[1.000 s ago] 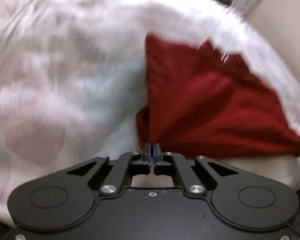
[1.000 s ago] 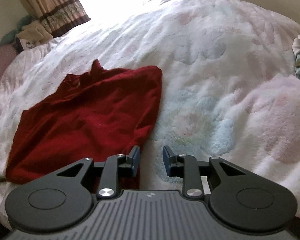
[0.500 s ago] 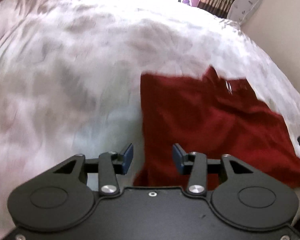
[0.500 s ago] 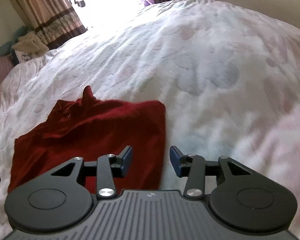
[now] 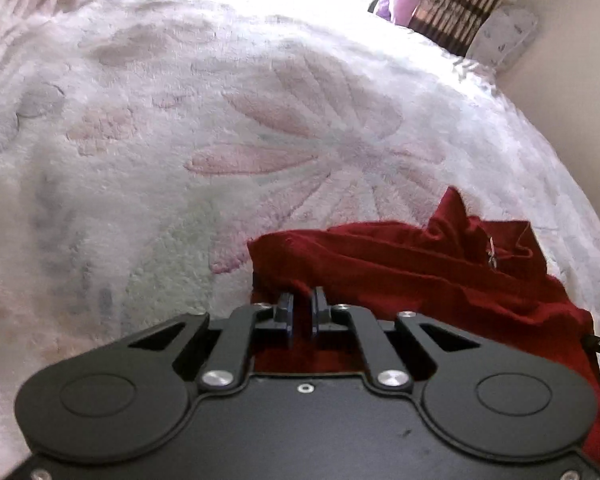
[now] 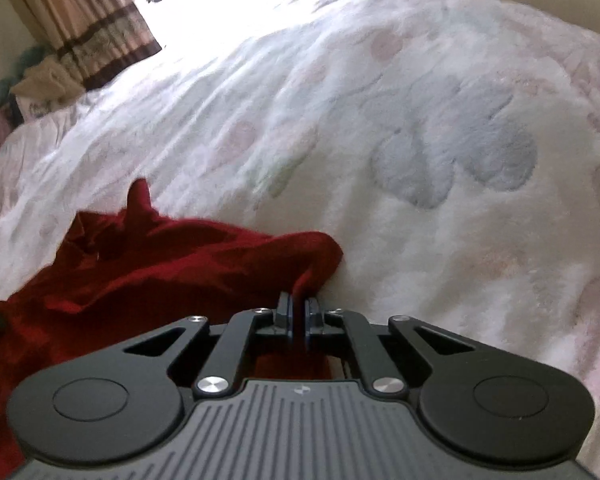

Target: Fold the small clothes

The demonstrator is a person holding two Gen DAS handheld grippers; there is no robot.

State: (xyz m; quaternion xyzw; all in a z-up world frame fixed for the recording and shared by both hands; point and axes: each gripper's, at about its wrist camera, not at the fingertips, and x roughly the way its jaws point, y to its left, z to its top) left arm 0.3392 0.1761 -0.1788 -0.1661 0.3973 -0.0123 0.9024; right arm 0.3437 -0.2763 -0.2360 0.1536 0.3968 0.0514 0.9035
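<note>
A small dark red garment [image 5: 440,276] lies rumpled on a white fleece blanket, with one pointed fold sticking up. In the left wrist view it sits lower right, and my left gripper [image 5: 302,300] is shut on its near left corner, the cloth pinched between the narrow jaws. In the right wrist view the red garment [image 6: 160,276] spreads lower left. My right gripper [image 6: 299,306] is shut on its near right corner, which rises in a small peak to the fingers.
The white blanket [image 5: 180,140] with pale pink and blue flower shapes covers the bed all around. Striped curtains [image 6: 80,20] and a bright window stand at the far end. A pile of cloth [image 6: 44,84] lies far left. A wall [image 5: 580,80] runs along the right.
Both grippers, open half a second ago, have moved down onto the garment's near corners and shut on them. The cloth edge is now lifted and bunched.
</note>
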